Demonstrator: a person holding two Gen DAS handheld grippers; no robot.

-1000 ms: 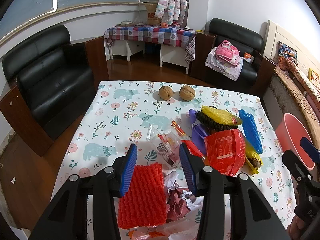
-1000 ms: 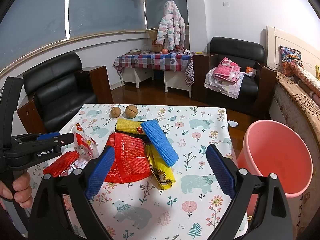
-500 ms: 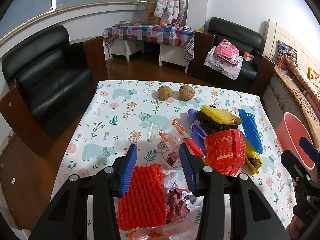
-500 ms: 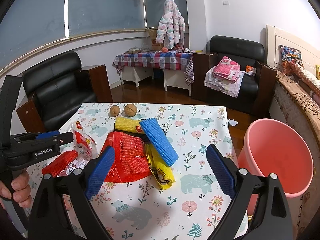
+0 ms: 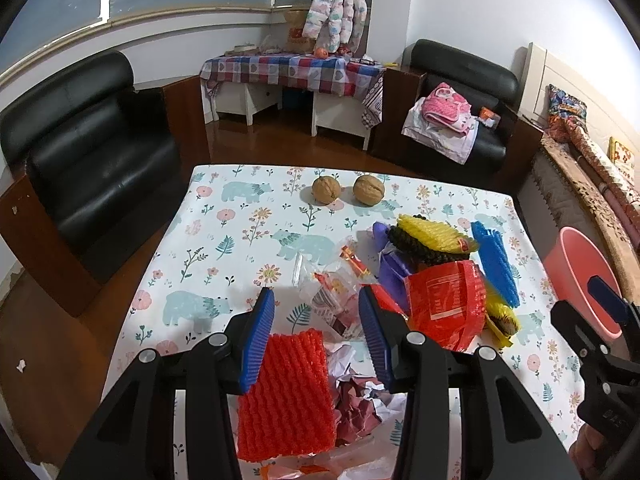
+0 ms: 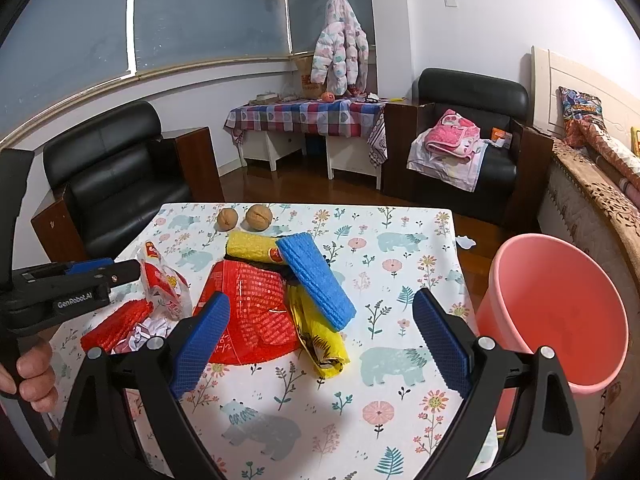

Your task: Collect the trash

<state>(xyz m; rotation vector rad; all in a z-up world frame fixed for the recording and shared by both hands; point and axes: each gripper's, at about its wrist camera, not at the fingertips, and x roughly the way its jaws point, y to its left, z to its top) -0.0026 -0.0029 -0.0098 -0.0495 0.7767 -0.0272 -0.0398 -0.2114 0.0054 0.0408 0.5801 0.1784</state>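
Trash is piled on the floral tablecloth (image 6: 400,248). My left gripper (image 5: 316,300) hangs open over a red foam net (image 5: 286,392), crumpled paper (image 5: 360,396) and a clear snack wrapper (image 5: 336,296), its pads pressing on none of them. Right of these lie a red mesh bag (image 6: 248,312), a yellow foam net (image 6: 252,248), a blue foam net (image 6: 316,280) and a yellow wrapper (image 6: 320,336). My right gripper (image 6: 322,300) stands wide open above the table's near side with nothing held. The left gripper (image 6: 80,280) shows at that view's left edge.
A pink bucket (image 6: 560,312) stands on the floor off the table's right edge. Two walnuts (image 5: 326,189) (image 5: 368,190) sit near the far edge. Black armchairs (image 5: 92,152) and a checked side table (image 5: 296,68) stand beyond. A person's hand (image 6: 32,372) holds the left gripper.
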